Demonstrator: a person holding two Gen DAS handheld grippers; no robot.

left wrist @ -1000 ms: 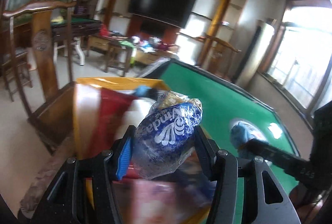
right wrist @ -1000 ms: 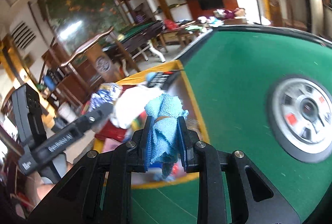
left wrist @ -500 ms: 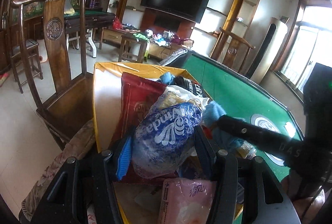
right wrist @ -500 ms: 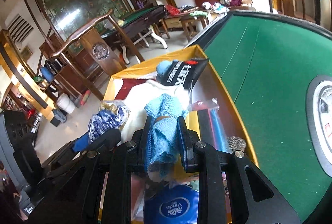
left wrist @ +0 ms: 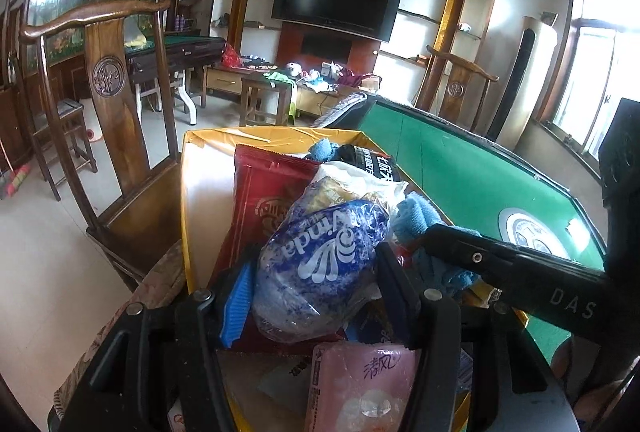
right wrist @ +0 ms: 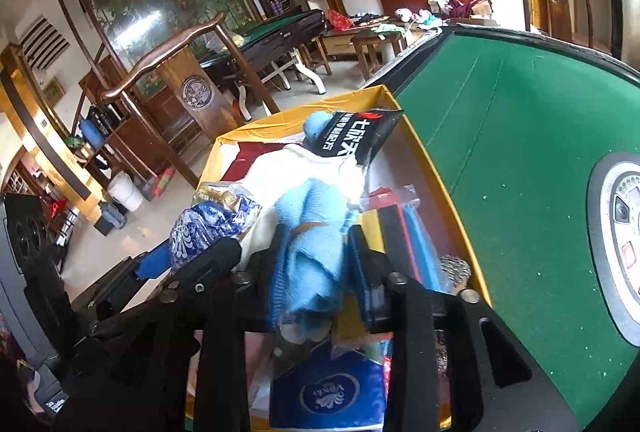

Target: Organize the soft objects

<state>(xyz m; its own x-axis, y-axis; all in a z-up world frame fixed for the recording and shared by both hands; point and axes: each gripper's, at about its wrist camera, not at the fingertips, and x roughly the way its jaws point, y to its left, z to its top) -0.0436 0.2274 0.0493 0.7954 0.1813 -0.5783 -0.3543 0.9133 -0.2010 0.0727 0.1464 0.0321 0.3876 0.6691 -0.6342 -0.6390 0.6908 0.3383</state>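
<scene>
Left wrist view, from left to right: a wooden chair [left wrist: 120, 120] stands at the left, its seat against the yellow box [left wrist: 192, 200], which is heaped with soft packs. Against the box's left side leans a red packet [left wrist: 264, 192]. The left gripper [left wrist: 316, 296] holds a blue-and-white Vinda tissue pack [left wrist: 320, 264] above the heap, its pads pressed on both sides of the pack; the jaws are just starting to spread. Below it, at the near end of the box, lies a pink tissue pack [left wrist: 360, 388]. At the far end a black packet [left wrist: 372, 164] leans on a white bag [left wrist: 360, 180]. To the right of these a blue cloth [left wrist: 420, 216] hangs in the right gripper's black fingers [left wrist: 472, 252], which come in from the right. Right of the box lies the green table [left wrist: 460, 168]. Right wrist view, left to right: the chair [right wrist: 192, 88], then the left gripper's fingers [right wrist: 208, 260] with the Vinda pack [right wrist: 208, 224] over the box's left side. In the middle the right gripper [right wrist: 320, 264] hovers over the box [right wrist: 436, 168]; its jaws are opening, the blue cloth [right wrist: 312, 232] hangs between them, and a gap shows at the right pad. Under it lies a blue Vinda tissue box [right wrist: 328, 392], and beyond the cloth the black packet [right wrist: 356, 136]. The green table [right wrist: 520, 152] fills the right.
</scene>
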